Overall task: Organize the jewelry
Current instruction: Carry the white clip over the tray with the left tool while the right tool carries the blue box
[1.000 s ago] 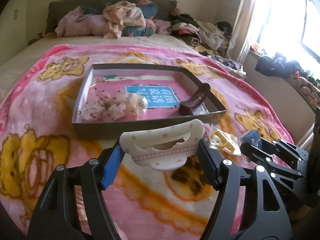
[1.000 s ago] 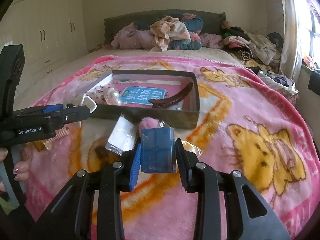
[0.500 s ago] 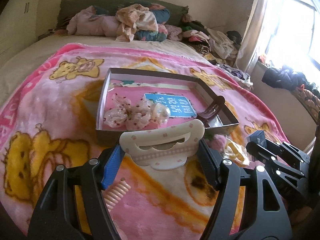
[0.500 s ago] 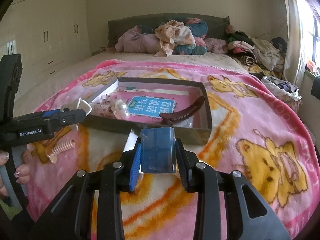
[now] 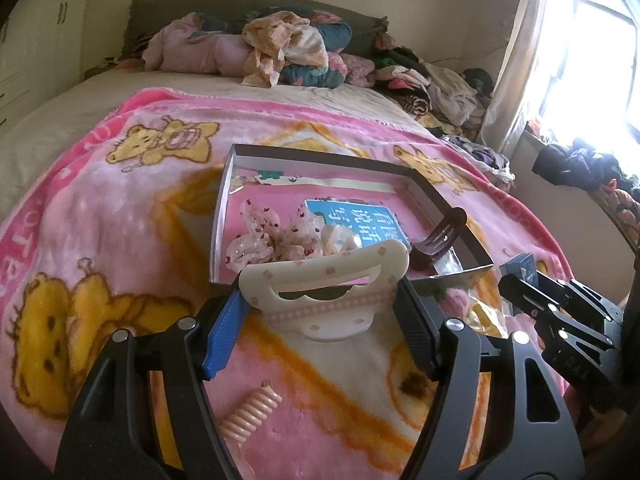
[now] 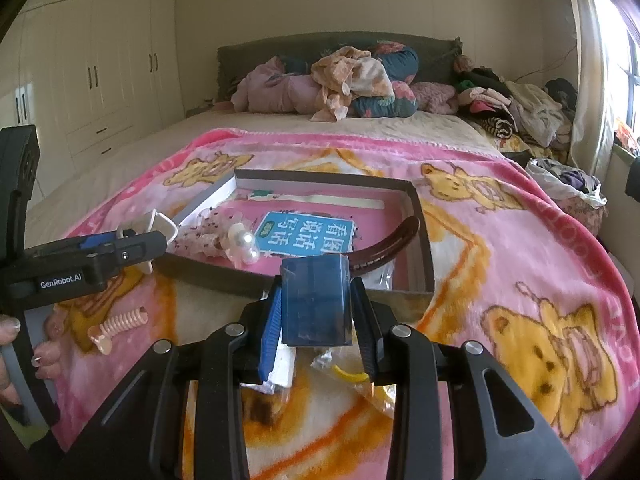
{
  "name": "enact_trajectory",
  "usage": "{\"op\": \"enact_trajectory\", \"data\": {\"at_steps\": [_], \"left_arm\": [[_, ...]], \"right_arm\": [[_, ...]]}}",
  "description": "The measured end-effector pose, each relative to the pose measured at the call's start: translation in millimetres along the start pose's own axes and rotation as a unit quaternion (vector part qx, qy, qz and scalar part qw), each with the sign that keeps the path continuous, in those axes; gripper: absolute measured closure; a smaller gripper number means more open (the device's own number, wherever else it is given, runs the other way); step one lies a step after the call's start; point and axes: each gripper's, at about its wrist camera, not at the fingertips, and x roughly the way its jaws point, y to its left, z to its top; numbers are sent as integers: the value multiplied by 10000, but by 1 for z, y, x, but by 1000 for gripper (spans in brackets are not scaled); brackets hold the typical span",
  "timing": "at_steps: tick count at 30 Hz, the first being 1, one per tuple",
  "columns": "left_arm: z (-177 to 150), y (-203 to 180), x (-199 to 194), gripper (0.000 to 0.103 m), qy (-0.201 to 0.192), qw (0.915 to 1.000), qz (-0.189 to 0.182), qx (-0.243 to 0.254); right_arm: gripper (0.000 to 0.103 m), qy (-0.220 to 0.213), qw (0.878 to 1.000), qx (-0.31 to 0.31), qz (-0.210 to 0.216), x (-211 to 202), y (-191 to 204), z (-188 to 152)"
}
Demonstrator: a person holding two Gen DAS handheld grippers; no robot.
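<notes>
My left gripper (image 5: 322,304) is shut on a white hair claw clip with pink dots (image 5: 324,280), held above the blanket just in front of the open shallow box (image 5: 218,216). My right gripper (image 6: 316,300) is shut on a small blue box (image 6: 314,298), also in front of the shallow box (image 6: 424,240). Inside the shallow box lie sheer pink scrunchies (image 5: 272,236), a pearl piece (image 6: 242,242), a blue card (image 6: 304,232) and a brown hair clip (image 6: 384,244). The left gripper shows in the right wrist view (image 6: 152,236).
A pink spiral hair clip (image 5: 252,410) lies on the pink bear blanket (image 5: 100,208) below my left gripper. Clear plastic packets (image 6: 352,376), one with a yellow item, lie under my right gripper. Clothes are piled at the headboard (image 6: 344,80) and by the window.
Both grippers have risen and drawn back from the shallow box, still holding their items. The left view has swung right, so the spiral clip now shows below it.
</notes>
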Motion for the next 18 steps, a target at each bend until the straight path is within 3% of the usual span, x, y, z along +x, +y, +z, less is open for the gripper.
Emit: {"op": "enact_trajectory", "data": {"at_steps": [18], "left_arm": [[31, -24, 38, 42, 59, 9996, -150, 223]], "right_arm": [[71, -44, 9998, 120, -153, 25, -27, 17]]}}
